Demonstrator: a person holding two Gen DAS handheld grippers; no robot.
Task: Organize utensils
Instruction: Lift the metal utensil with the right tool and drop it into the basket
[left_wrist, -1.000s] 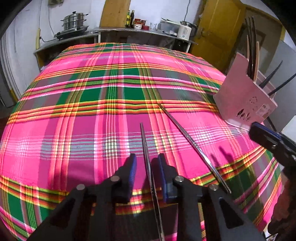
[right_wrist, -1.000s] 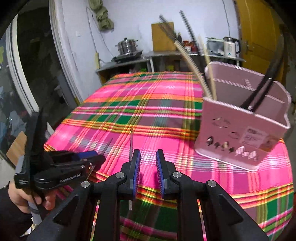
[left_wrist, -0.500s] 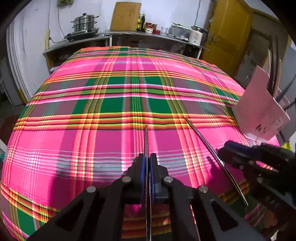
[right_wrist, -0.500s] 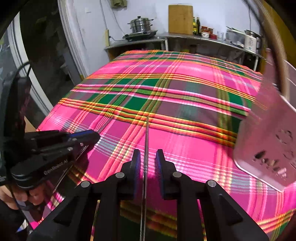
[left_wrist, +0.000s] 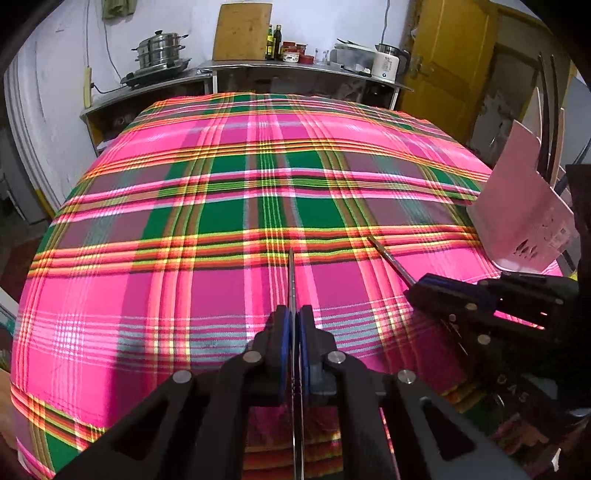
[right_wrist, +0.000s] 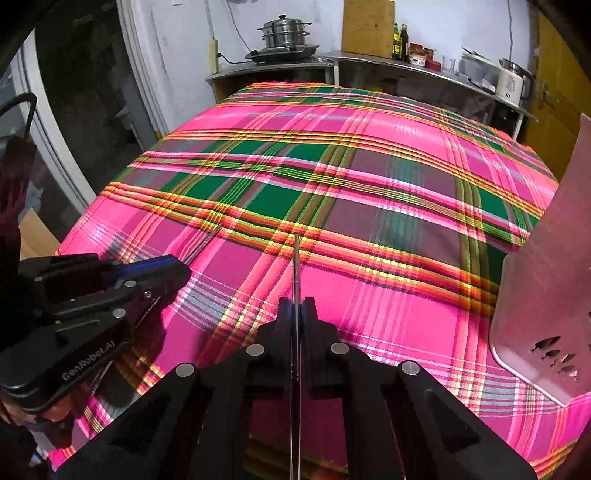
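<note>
The plaid-covered table (left_wrist: 229, 206) lay bare across its middle and far half, open all the way to the back edge. The pink utensil holder (left_wrist: 524, 214) stood near the right edge, dark and pale sticks rising out of it.

Both tools worked close to the near edge, side by side and angled down at the cloth. The left tool (left_wrist: 294, 317) was clenched on a thin metal chopstick (left_wrist: 291, 277) that ran straight out between its blue pads and lay along the cloth. The right tool (right_wrist: 296, 310) was clenched on a second metal chopstick (right_wrist: 296, 266), likewise pointing forward.

The left wrist view showed the right tool from the side, its chopstick tip slanting toward the holder, and the holder's contents. The right wrist view cut off the holder's top, showing only its perforated wall (right_wrist: 543, 295), but caught the left tool's body and part of a hand (right_wrist: 51, 410) beneath it.
</note>
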